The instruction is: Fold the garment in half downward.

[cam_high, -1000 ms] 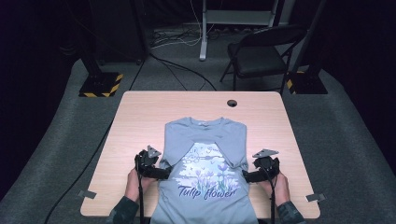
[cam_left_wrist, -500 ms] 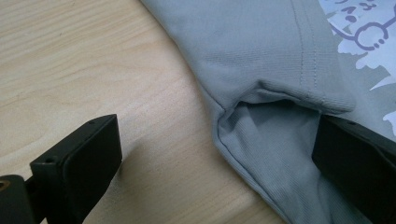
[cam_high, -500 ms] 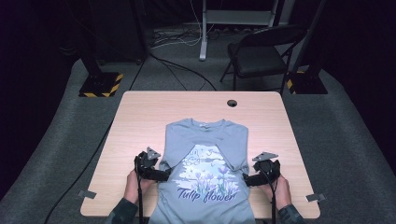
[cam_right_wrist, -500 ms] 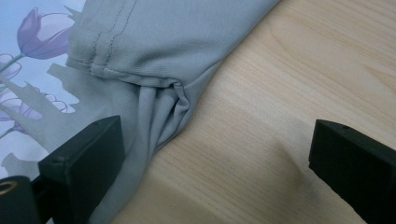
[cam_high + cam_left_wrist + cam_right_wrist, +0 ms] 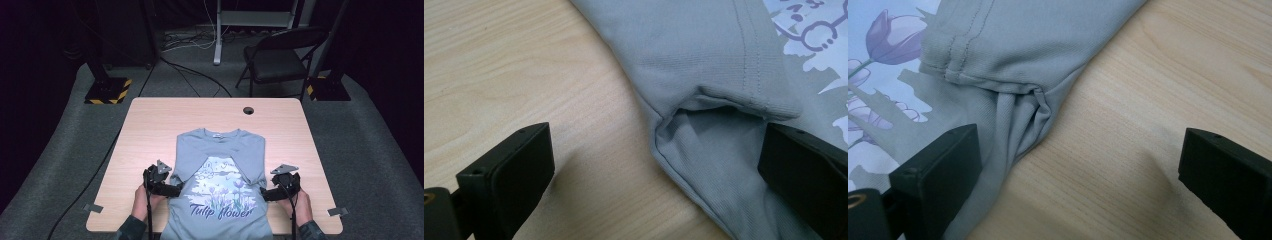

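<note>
A grey T-shirt (image 5: 220, 180) lies flat on the wooden table (image 5: 150, 125), near the person's edge, with its neck pointing away from the person. Its bottom part hangs over the near edge. The front has a picture of purple tulips and the words "Tulip flower". Both sleeves are folded in over the front of the shirt. The left gripper (image 5: 172, 190) sits at the left side of the shirt, right by the folded sleeve, with the left hand (image 5: 141, 201) behind it. In the left gripper view, its two black jaws are wide apart: one is over bare wood and the other is over the grey cloth, with the shirt's edge and the sleeve hem (image 5: 744, 102) between them. The right gripper (image 5: 265, 194) sits at the right side of the shirt, held by the right hand (image 5: 300, 204). In the right gripper view, its jaws are wide apart too: one is over the cloth, the other over the wood, and the bunched-up fold (image 5: 1035, 107) under the sleeve lies between them. Neither gripper is holding anything.
</note>
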Available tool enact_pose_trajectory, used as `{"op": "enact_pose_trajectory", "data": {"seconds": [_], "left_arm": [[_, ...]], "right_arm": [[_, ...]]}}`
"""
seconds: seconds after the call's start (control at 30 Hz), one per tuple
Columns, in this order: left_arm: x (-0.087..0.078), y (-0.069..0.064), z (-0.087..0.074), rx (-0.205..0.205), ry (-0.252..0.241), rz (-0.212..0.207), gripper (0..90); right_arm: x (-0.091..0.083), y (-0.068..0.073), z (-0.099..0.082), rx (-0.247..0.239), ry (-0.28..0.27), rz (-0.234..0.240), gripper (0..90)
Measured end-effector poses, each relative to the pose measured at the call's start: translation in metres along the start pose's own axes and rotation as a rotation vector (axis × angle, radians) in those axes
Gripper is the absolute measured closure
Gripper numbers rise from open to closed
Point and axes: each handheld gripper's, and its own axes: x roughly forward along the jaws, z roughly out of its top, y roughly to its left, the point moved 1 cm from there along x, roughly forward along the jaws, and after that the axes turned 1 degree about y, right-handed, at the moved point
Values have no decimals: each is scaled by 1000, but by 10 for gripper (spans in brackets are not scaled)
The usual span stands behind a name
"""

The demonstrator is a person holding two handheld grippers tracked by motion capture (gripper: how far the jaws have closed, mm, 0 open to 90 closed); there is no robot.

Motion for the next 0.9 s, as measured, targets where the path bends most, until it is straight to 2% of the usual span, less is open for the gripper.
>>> {"op": "enact_pose_trajectory", "data": {"seconds": [0.67,0.9], "left_arm": [[-8,-6,-8,16,8,-1,11],[-10,-7,-11,8,9,-10,11]], "right_arm": [[-5,4,-6,-16,11,9,26],[-7,5,-8,-10,14,18,26]]}}
